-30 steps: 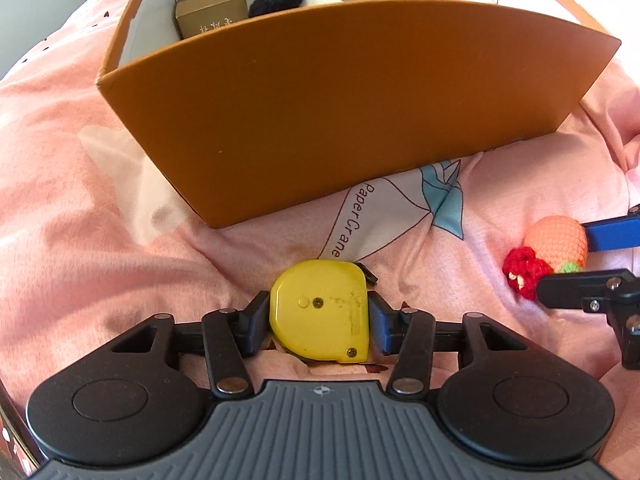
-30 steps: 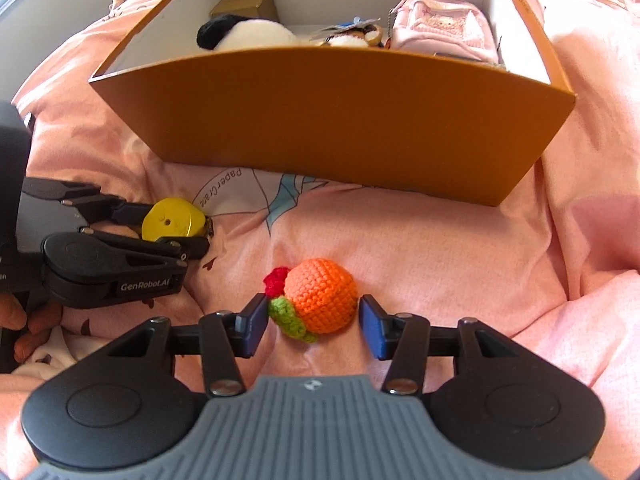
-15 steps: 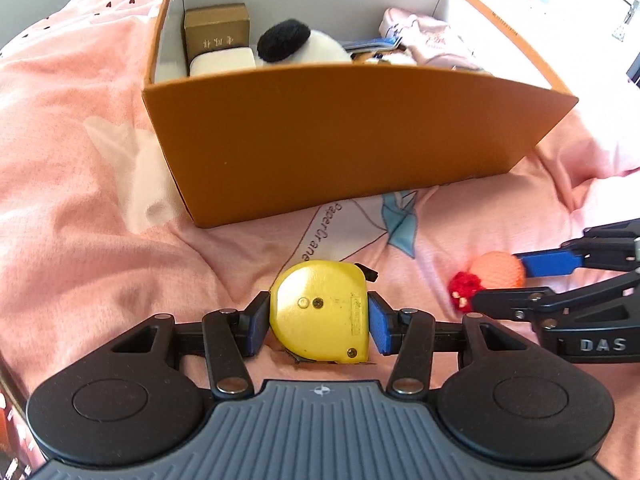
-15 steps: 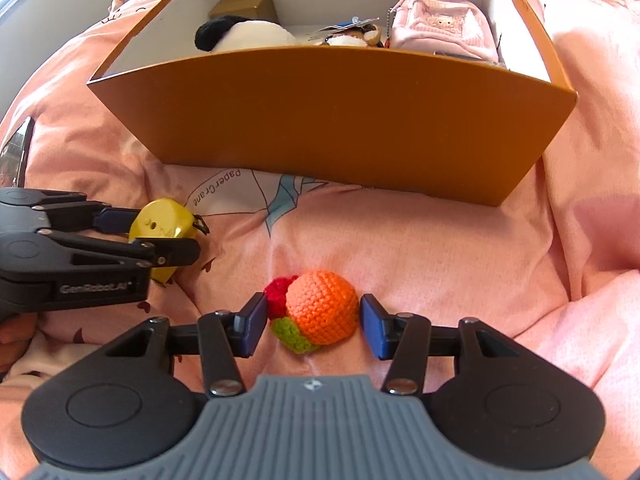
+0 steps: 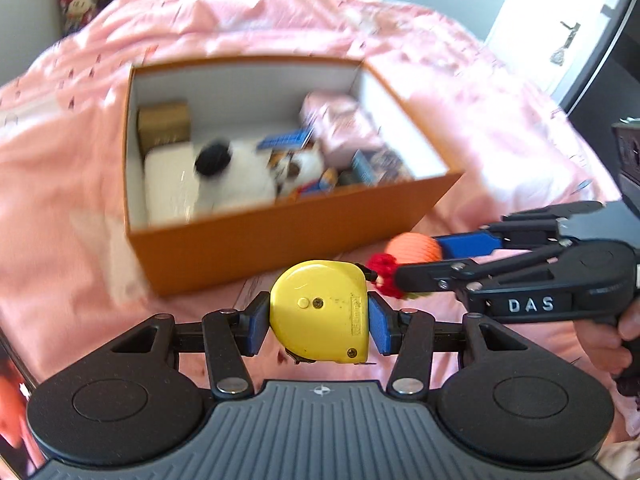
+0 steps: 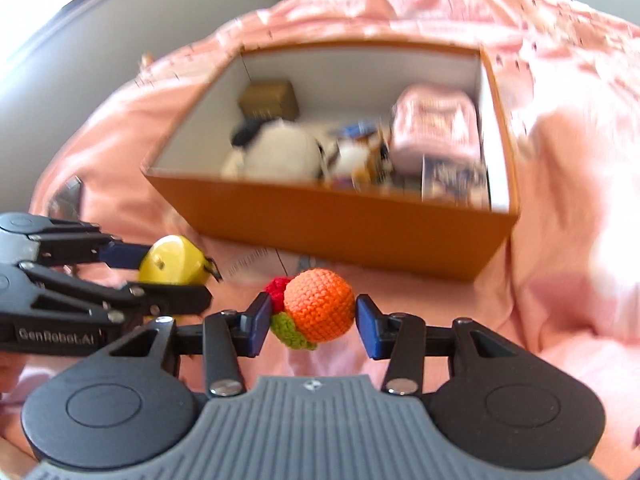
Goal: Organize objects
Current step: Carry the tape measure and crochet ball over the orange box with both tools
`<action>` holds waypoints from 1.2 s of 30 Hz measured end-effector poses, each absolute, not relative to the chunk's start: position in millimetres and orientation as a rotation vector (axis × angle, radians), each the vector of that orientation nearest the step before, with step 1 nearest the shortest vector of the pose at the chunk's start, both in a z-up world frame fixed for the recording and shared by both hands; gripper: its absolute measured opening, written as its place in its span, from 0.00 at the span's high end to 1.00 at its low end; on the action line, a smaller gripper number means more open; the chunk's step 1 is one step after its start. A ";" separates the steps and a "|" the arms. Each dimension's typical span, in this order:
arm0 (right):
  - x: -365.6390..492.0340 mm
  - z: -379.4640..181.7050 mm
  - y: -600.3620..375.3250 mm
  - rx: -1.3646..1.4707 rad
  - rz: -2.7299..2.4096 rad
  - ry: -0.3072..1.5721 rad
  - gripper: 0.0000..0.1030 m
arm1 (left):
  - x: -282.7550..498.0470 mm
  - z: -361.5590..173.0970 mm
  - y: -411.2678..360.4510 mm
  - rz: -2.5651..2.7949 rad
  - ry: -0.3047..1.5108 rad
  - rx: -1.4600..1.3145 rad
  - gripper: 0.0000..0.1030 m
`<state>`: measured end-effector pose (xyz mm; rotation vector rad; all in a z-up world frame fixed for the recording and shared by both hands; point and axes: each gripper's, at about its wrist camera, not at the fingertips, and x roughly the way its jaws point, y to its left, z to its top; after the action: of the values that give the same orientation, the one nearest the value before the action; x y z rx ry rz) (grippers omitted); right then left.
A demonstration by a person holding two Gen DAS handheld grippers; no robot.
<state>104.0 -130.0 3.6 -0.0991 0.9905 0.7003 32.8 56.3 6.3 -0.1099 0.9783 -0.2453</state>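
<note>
My left gripper (image 5: pixel 318 322) is shut on a yellow tape measure (image 5: pixel 320 316) and holds it in the air in front of the orange box (image 5: pixel 280 236). My right gripper (image 6: pixel 311 322) is shut on an orange crocheted ball with red and green trim (image 6: pixel 316 308), also lifted. Each gripper shows in the other's view: the right gripper (image 5: pixel 416 260) with the ball (image 5: pixel 412 248) at the right, the left gripper (image 6: pixel 168 272) with the tape measure (image 6: pixel 174 260) at the left. The orange box (image 6: pixel 340 224) is open on top.
The box holds a gold carton (image 5: pixel 164 124), a white block (image 5: pixel 168 184), a black-and-white plush (image 5: pixel 236 176), a pink pouch (image 6: pixel 436 128) and small cards. It stands on a rumpled pink bedspread (image 5: pixel 60 200). A grey wall (image 6: pixel 80 60) lies to the left.
Both grippers have risen with their objects off the bedspread, so both views now look down into the box. The frames are blurred by motion.
</note>
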 end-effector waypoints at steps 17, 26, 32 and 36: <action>184.6 80.4 -96.1 -0.199 0.821 0.760 0.54 | 141.9 58.8 58.7 -0.274 0.843 0.200 0.44; 261.7 36.0 -53.7 -0.305 0.825 0.828 0.54 | 212.1 0.3 51.2 -0.334 0.951 0.413 0.44; 297.5 8.3 -37.1 -0.358 0.831 0.898 0.53 | 233.6 -28.8 42.6 -0.435 0.996 0.608 0.44; 307.1 -2.9 -23.7 -0.408 0.862 0.914 0.53 | 246.8 -42.1 41.0 -0.475 1.042 0.700 0.44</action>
<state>307.1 -23.7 -2.9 -0.4083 0.9136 0.8616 246.8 41.0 -42.1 0.7001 1.0417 -0.4748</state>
